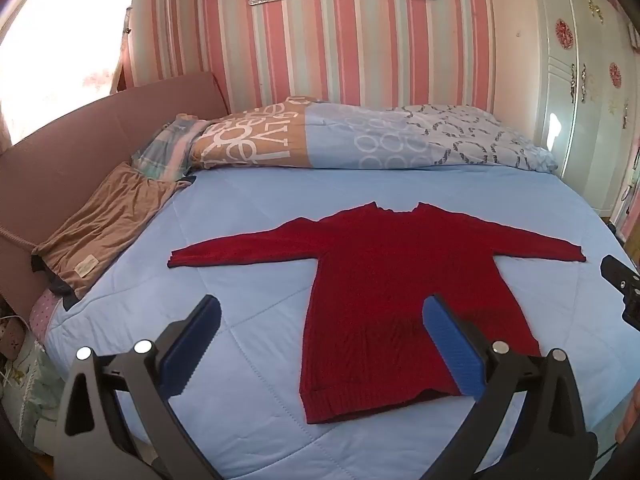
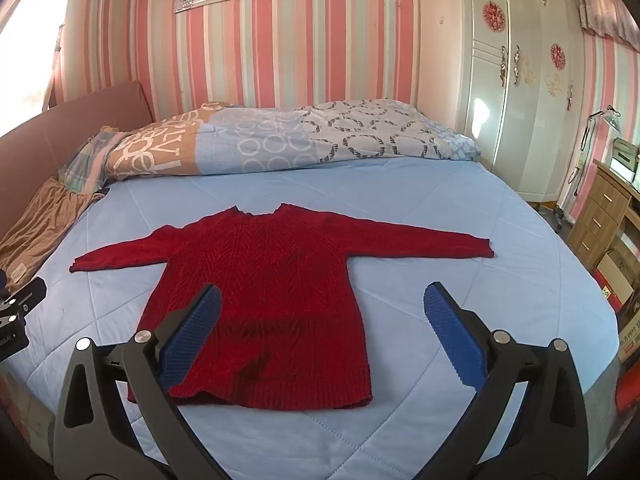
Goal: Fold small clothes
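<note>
A small dark red knitted sweater lies flat on the light blue bed cover, both sleeves spread out sideways, hem toward me. My left gripper hovers above the hem's left half, open wide, nothing between its blue pads. In the right wrist view the same sweater lies under and left of my right gripper, which is also open and empty above the hem's right half. Each gripper shows at the edge of the other's view: the right gripper and the left gripper.
A rolled patterned duvet lies along the far side of the bed. A brown garment sits at the left by the pink headboard. A white wardrobe and a wooden drawer unit stand to the right.
</note>
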Demonstrator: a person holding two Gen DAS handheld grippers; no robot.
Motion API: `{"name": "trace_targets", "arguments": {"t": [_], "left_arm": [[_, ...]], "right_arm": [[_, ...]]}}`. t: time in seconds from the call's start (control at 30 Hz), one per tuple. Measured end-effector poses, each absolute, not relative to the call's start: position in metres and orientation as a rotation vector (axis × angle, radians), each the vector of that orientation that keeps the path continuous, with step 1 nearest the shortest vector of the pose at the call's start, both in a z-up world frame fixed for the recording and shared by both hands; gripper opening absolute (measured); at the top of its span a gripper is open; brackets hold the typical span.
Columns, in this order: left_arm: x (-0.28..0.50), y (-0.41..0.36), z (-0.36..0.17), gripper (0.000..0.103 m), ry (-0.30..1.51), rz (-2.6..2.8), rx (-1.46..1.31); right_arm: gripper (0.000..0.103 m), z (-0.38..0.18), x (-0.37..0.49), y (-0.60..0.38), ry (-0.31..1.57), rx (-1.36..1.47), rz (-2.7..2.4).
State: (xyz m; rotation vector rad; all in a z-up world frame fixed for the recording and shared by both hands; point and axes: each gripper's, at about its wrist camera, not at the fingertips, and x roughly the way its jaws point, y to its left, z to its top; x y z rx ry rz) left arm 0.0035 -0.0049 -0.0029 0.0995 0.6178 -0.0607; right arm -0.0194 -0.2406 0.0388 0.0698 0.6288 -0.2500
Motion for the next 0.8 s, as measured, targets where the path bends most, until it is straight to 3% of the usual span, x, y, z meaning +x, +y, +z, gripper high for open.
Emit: {"name": "trace_targets", "arguments": {"t": [0.8], "left_arm": [[0.005,-0.002,-0.002,0.101,0.621,-0.075,0.1]], "right_arm": [[0.1,0.033,-0.01,-0.238,0.641,0.062,-0.245]]}}
